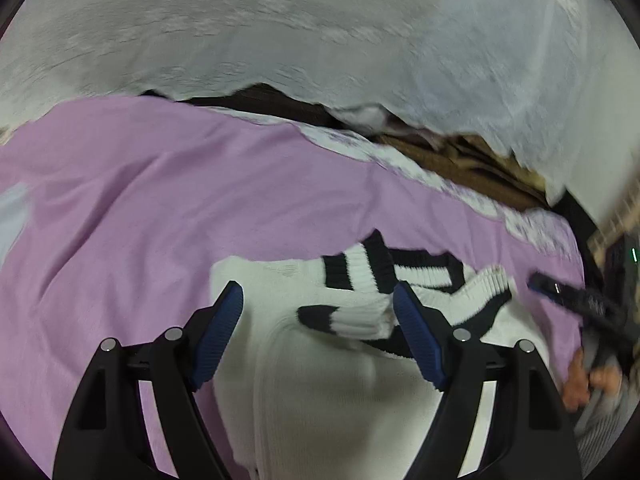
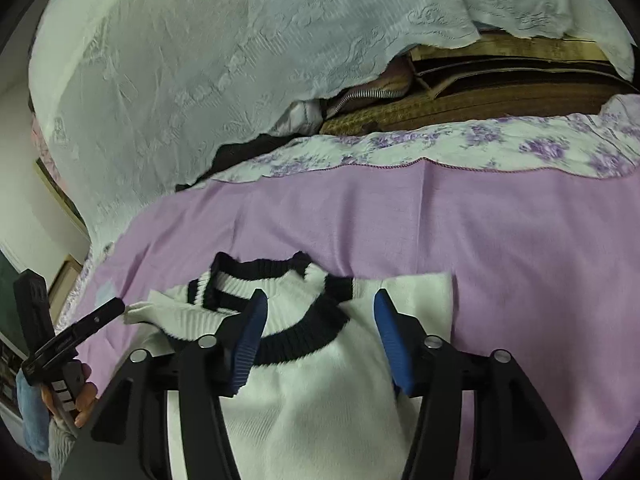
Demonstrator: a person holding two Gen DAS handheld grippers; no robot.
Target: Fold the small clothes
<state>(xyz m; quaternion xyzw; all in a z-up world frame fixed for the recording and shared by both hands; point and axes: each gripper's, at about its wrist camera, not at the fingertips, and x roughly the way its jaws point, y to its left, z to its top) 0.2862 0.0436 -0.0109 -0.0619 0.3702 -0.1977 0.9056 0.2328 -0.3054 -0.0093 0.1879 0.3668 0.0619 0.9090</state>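
- Lying on the pink cotton sheet: a white knitted sweater with black-striped trim.
- Left gripper gaped wide, empty, above the cuffs.
- Right gripper stood part-open, holding nothing, over the collar.

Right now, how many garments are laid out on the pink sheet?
1: a white sweater with black trim, lying on the pink sheet just ahead of both grippers, its striped cuffs folded across the chest. Nothing else shows on the sheet, though the parts out of frame could hold more.
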